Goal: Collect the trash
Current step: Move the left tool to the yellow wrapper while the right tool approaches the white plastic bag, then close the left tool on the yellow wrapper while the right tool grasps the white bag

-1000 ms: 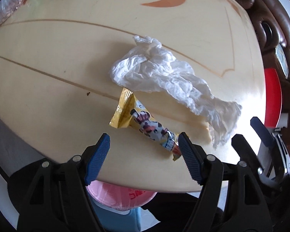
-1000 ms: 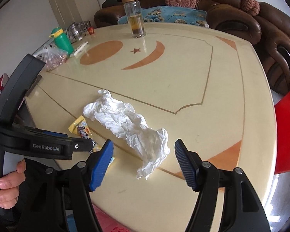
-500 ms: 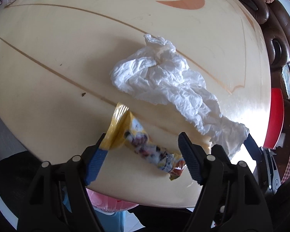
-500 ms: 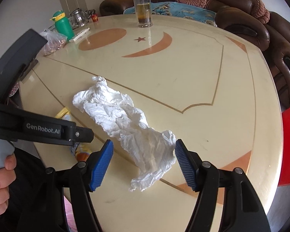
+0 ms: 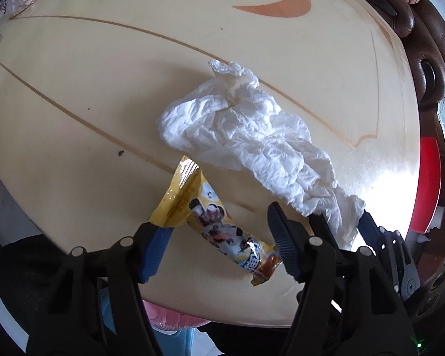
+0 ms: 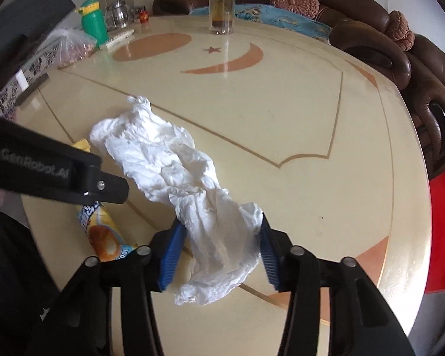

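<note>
Trash lies at the tabletop [image 5: 74, 95] edge: right tool [image 6: 219, 252], just closing, pinches the tissue [image 6: 192, 190]; left tool [image 5: 219, 249] (closing too) straddles the wrapper [image 5: 210, 222] beside the tissue, unclamped.

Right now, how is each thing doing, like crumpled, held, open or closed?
White tissue: crumpled, on the table, near end between the right gripper's pads.
Yellow snack wrapper: lying flat, between the left gripper's pads.
Left gripper: jaws closing, wrapper between.
Right gripper: jaws closing, pressing the tissue.
Glass bottle: upright, capped, part full.
Green bottle: upright, closed.
</note>
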Demonstrator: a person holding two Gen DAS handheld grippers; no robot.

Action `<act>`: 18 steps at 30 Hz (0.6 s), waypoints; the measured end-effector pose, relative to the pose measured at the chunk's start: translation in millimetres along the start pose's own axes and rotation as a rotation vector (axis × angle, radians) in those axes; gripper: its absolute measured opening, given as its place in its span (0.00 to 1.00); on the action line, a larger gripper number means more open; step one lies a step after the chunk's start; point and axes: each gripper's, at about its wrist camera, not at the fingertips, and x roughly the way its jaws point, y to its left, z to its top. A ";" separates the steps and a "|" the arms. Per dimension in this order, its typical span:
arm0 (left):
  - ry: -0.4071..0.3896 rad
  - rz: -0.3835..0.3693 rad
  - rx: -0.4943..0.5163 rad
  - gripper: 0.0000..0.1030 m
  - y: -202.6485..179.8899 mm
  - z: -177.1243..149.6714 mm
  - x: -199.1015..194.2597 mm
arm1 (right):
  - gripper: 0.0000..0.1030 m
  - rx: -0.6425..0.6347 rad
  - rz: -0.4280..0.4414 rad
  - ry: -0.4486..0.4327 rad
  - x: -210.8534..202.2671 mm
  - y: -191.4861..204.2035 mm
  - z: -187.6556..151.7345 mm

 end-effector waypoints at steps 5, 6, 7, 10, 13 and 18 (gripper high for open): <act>-0.010 0.022 0.010 0.32 -11.8 6.4 -2.8 | 0.18 0.006 -0.011 -0.022 -3.6 -2.9 -3.8; -0.008 0.017 0.009 0.32 -12.9 6.9 -3.0 | 0.15 0.004 -0.018 -0.029 -4.5 -3.4 -4.5; 0.002 -0.001 0.012 0.29 -14.6 7.4 -2.8 | 0.14 0.003 -0.026 -0.034 -5.4 -2.9 -4.5; 0.011 -0.022 0.047 0.27 -20.3 7.9 -3.9 | 0.12 -0.002 -0.037 -0.057 -11.0 -2.9 -5.8; 0.004 -0.029 0.077 0.27 -25.8 8.8 -5.9 | 0.12 -0.007 -0.056 -0.069 -14.8 -3.7 -6.1; -0.010 -0.040 0.130 0.26 -30.1 13.3 -11.8 | 0.10 0.019 -0.055 -0.076 -20.1 -8.7 -6.9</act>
